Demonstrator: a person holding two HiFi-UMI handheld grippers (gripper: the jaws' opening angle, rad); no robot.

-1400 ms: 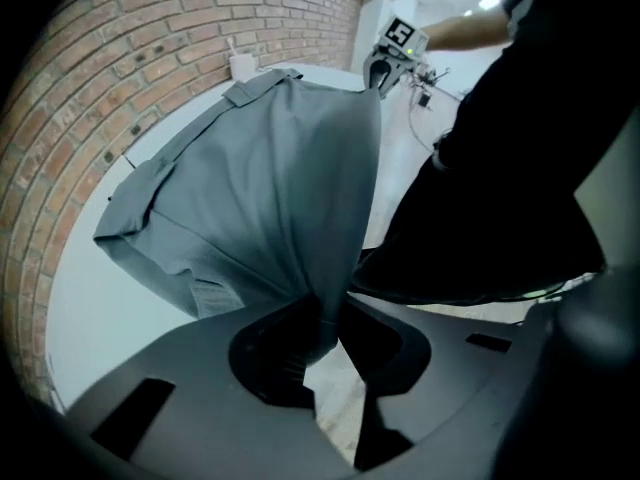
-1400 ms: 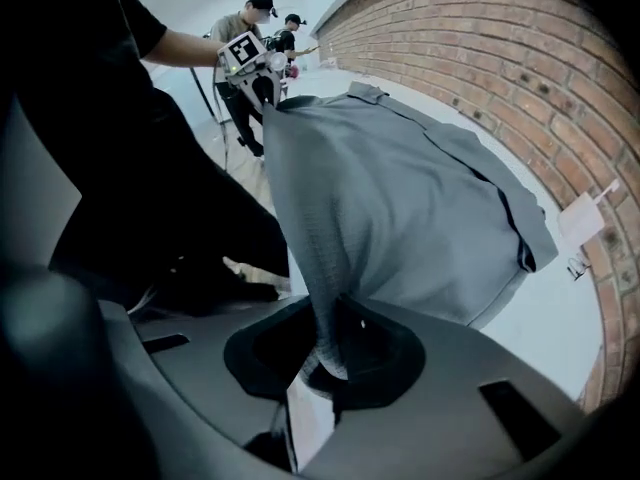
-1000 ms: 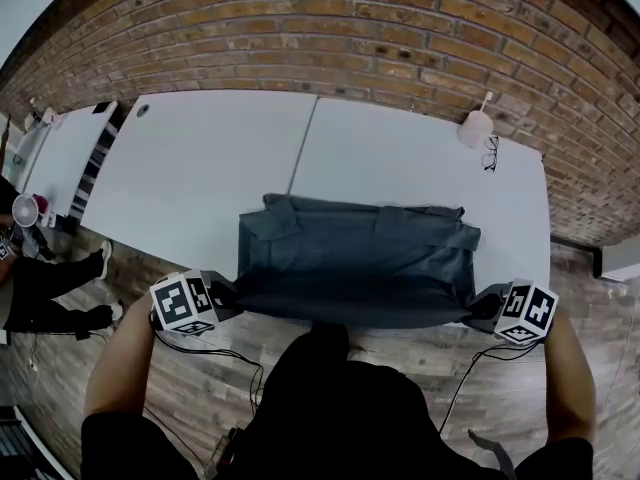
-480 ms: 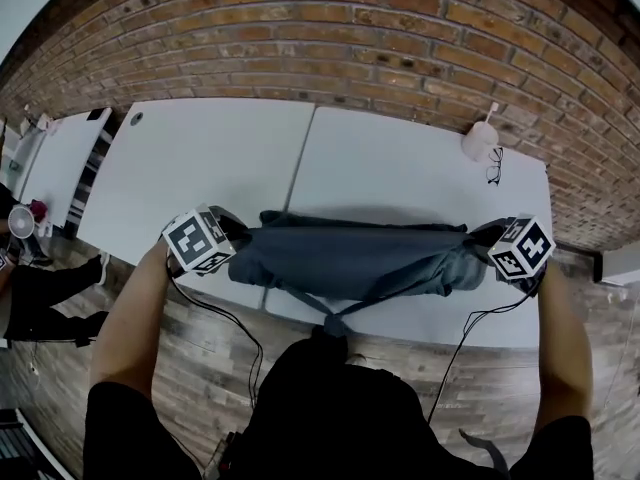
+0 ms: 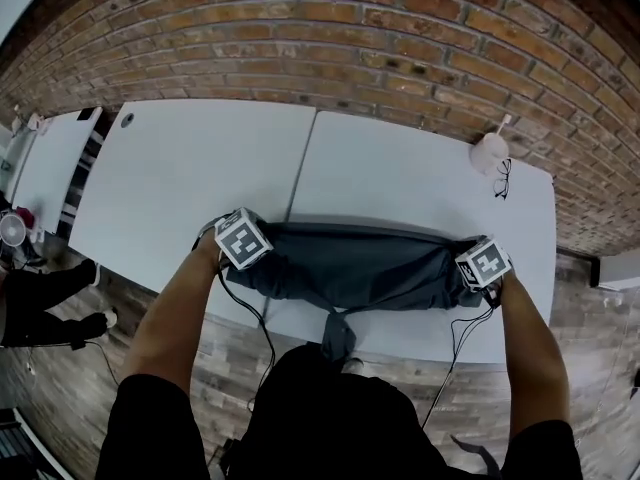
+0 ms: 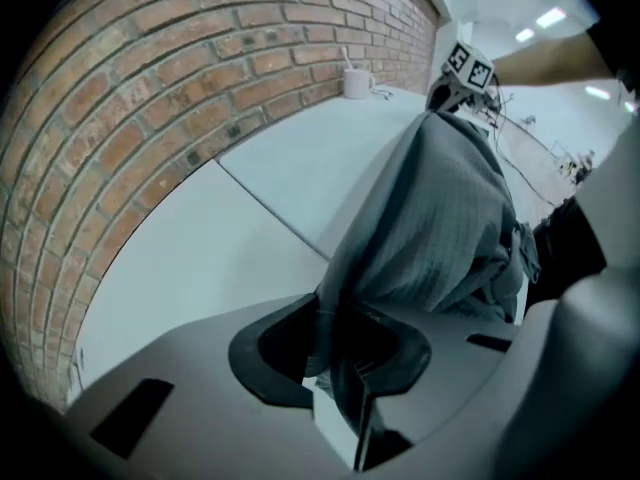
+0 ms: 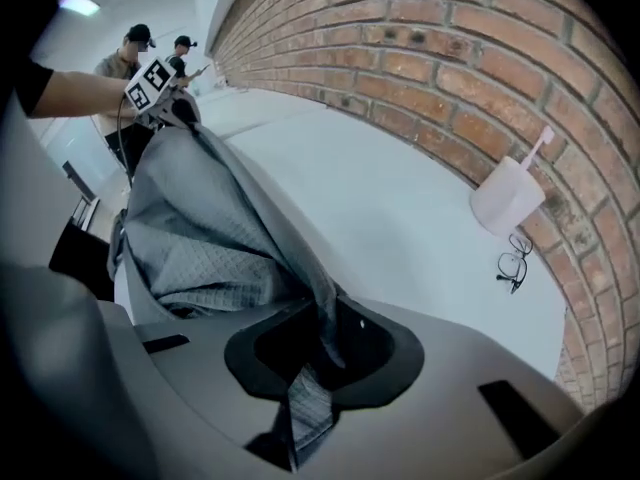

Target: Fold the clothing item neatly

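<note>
A grey garment (image 5: 360, 268) stretches in a long bunched band across the near part of the white table (image 5: 400, 178), and a strip of it hangs off the front edge. My left gripper (image 5: 258, 244) is shut on its left end, with cloth pinched between the jaws (image 6: 335, 353). At the right end my right gripper (image 5: 468, 268) is shut on the cloth too (image 7: 320, 353). In the left gripper view the garment (image 6: 440, 208) runs away to the right gripper (image 6: 455, 73). In the right gripper view the garment (image 7: 210, 228) runs to the left gripper (image 7: 165, 93).
A white cup (image 5: 489, 152) and a pair of glasses (image 5: 503, 179) lie at the table's far right, near the brick wall (image 5: 330, 28). A second white table (image 5: 45, 163) stands to the left. A seated person's legs (image 5: 40, 298) show at the left edge.
Both grippers have moved away from my body and out over the table, carrying the garment's near edge forward. The flat spread cloth has become a narrow bunched band between them.
</note>
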